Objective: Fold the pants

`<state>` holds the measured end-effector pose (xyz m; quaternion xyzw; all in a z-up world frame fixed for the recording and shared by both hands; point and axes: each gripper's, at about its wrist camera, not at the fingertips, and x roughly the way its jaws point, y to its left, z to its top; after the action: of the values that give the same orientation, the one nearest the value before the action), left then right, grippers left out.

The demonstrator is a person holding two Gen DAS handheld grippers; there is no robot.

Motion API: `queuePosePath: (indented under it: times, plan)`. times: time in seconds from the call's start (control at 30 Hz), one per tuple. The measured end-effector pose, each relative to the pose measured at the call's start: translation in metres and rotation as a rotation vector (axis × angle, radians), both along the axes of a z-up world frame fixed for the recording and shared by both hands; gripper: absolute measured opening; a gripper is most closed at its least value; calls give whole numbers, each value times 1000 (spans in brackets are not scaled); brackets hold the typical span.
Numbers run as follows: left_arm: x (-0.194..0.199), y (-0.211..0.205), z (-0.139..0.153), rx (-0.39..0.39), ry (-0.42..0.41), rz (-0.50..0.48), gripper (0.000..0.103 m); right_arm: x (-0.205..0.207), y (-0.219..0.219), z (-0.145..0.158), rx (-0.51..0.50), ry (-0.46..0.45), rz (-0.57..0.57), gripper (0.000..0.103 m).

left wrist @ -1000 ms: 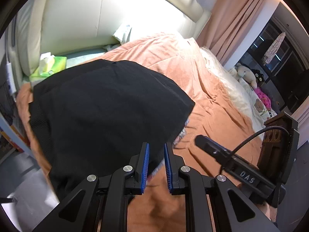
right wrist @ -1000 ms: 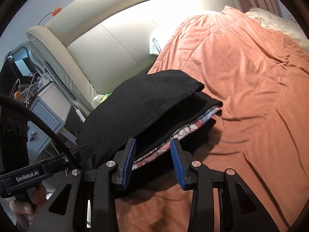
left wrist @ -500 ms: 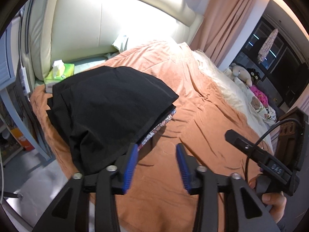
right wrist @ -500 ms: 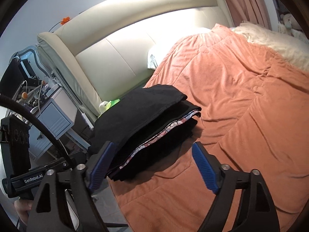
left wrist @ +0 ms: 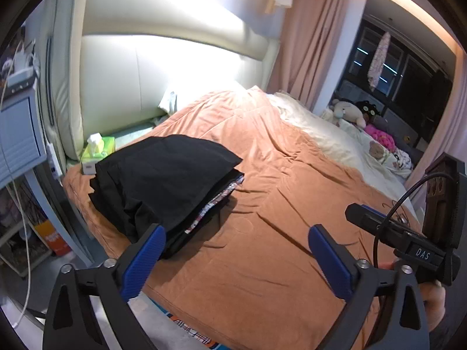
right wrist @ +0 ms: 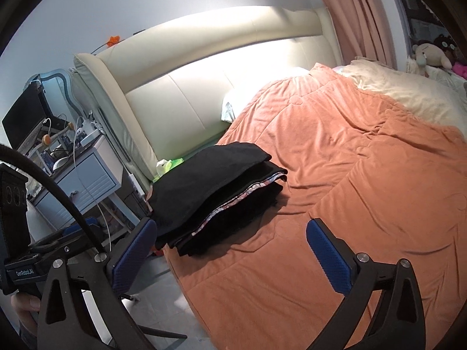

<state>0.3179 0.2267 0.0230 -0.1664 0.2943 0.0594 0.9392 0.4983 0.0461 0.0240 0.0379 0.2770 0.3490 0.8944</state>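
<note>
I am looking down both grippers at a bed covered with a rumpled orange velvety blanket [left wrist: 262, 198]. My left gripper [left wrist: 237, 258] is hanging above the near edge of the bed with its blue-padded jaws spread wide, having just been opening, and nothing is sitting between them but blanket far below. My right gripper [right wrist: 230, 255] is doing the same: jaws wide apart after just opening, empty, hovering over the blanket's near corner. The folded black pants [left wrist: 166, 172] are lying on top of a small stack of folded clothes at the blanket's corner nearest the cream padded headboard [left wrist: 175, 67], clear of both grippers. Under the pants, a thin patterned fabric edge [right wrist: 233, 201] is showing between darker layers. The pants' top fold is sitting slightly askew, its far corner overhanging the layers beneath. A green tissue box [left wrist: 97, 153] is standing just behind the stack, against the headboard. A pale blue bedside cabinet [right wrist: 78, 186] is standing beside the bed, with cables trailing over it. Across the bed, a cream blanket [left wrist: 329, 137] is lying beyond the orange one, and plush toys [left wrist: 350, 112] are piled at the far side near the dark window. Pink curtains [left wrist: 303, 38] are hanging beside the headboard.
</note>
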Motion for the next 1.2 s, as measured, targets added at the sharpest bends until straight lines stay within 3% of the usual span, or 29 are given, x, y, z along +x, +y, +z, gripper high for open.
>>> queuePosePath:
  times: [0.63, 0.97, 1.2]
  plan:
    - [-88, -66, 22, 124, -51, -83, 102, -138, -85, 11, 8, -97, -106, 103]
    - [-142, -93, 23, 164, -62, -131, 102, -219, -102, 16, -73, -138, -175, 103]
    - [-187, -110, 21, 174, -74, -160, 102, -277, -106, 24, -70, -143, -201, 103]
